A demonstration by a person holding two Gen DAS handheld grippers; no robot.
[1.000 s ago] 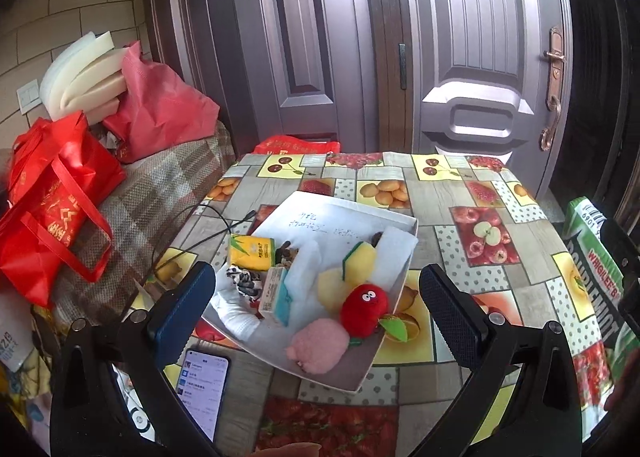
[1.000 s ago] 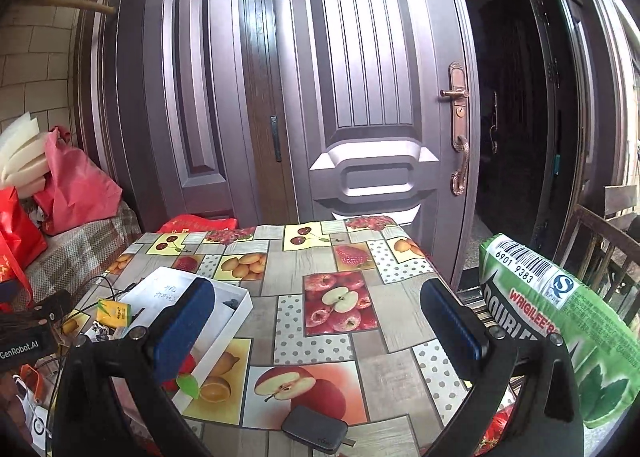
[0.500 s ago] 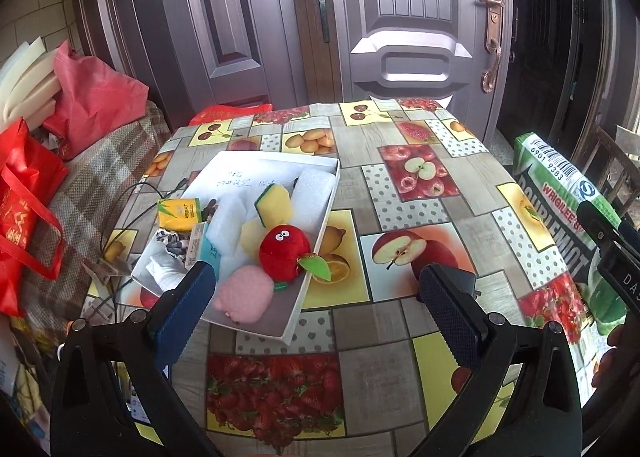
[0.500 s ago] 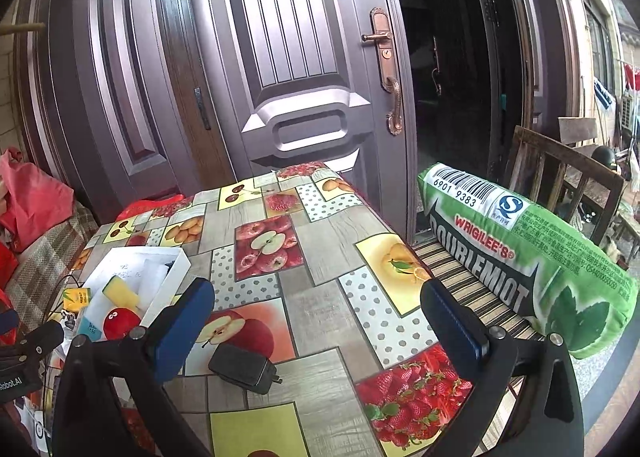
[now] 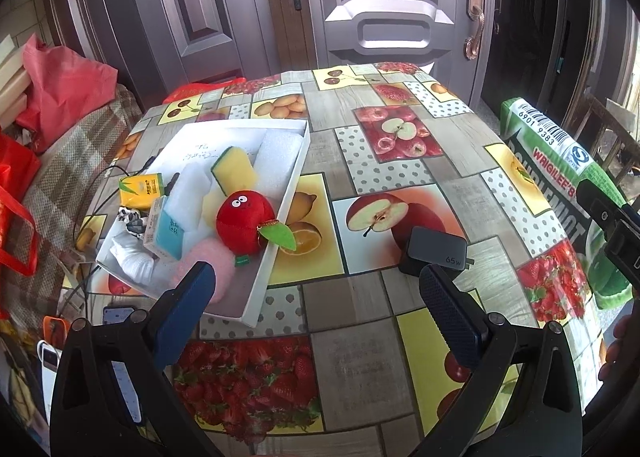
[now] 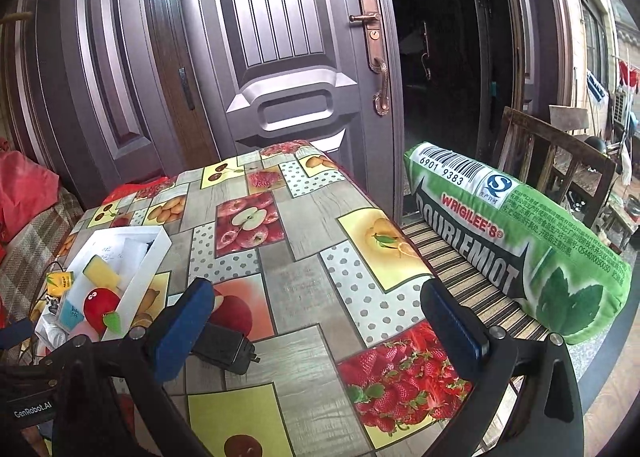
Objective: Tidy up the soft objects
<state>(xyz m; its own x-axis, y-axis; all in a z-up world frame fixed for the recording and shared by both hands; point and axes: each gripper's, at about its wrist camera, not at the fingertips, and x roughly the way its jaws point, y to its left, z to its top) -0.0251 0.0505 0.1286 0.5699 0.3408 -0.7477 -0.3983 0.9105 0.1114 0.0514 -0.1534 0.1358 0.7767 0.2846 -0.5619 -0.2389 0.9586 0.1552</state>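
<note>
- The fruit-print oilcloth table [image 5: 360, 357] now fills both views; the views have swung rightward.
- Red plush apple [image 5: 245, 219], yellow sponge [image 5: 234, 169] lie inside the white cardboard box [image 5: 280, 217].
- Left gripper [image 5: 316, 297] and right gripper [image 6: 316, 313] hang spread, empty; sorting stage unclear.

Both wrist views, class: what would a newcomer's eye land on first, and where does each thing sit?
The table with its bright fruit-print cloth fills both views. A red apple plush with googly eyes lies in the white box on the table's left side, behind a pink puff and in front of a yellow sponge. A big green chewing-gum-pack pillow rests on a striped seat to the table's right.
</note>
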